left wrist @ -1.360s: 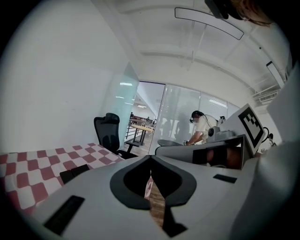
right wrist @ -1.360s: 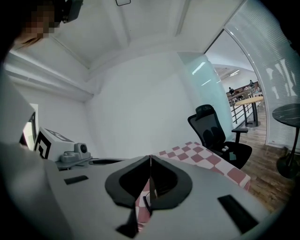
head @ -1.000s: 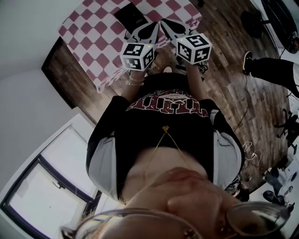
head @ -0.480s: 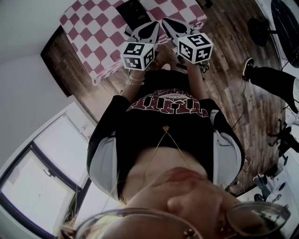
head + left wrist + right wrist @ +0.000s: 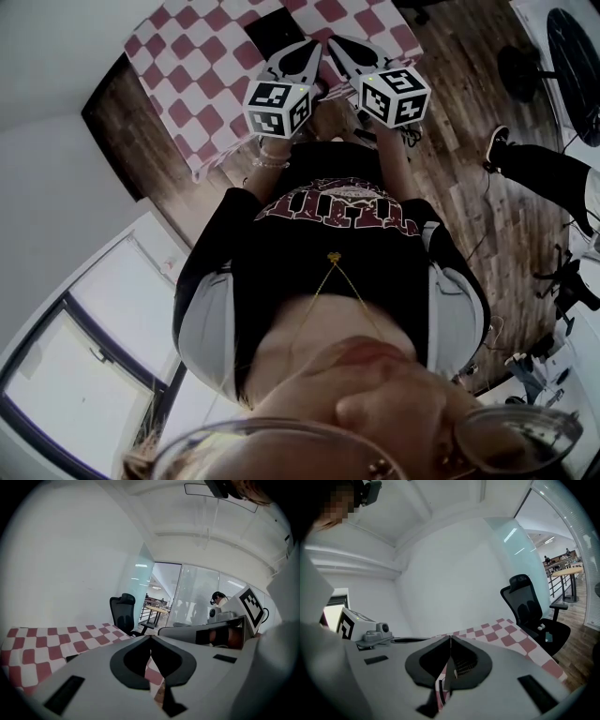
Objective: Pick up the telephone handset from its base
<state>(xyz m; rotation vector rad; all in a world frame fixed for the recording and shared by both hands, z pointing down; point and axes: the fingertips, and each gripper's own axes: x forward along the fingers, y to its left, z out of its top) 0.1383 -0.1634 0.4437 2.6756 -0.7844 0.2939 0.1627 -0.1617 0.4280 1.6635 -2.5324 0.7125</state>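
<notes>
The left hand-held gripper (image 5: 150,637) has its jaws pressed together with nothing between them. The right hand-held gripper (image 5: 450,636) is likewise closed and empty. Side by side, both point away from the person over the near edge of the checkered desk (image 5: 187,66). The telephone (image 5: 265,28) shows as a dark block farther out on the desk, ahead of the tips and slightly left, so the left one looks nearer. Handset and base cannot be told apart here, nor can the handset's long axis. The jaws would need to open before any grasp.
</notes>
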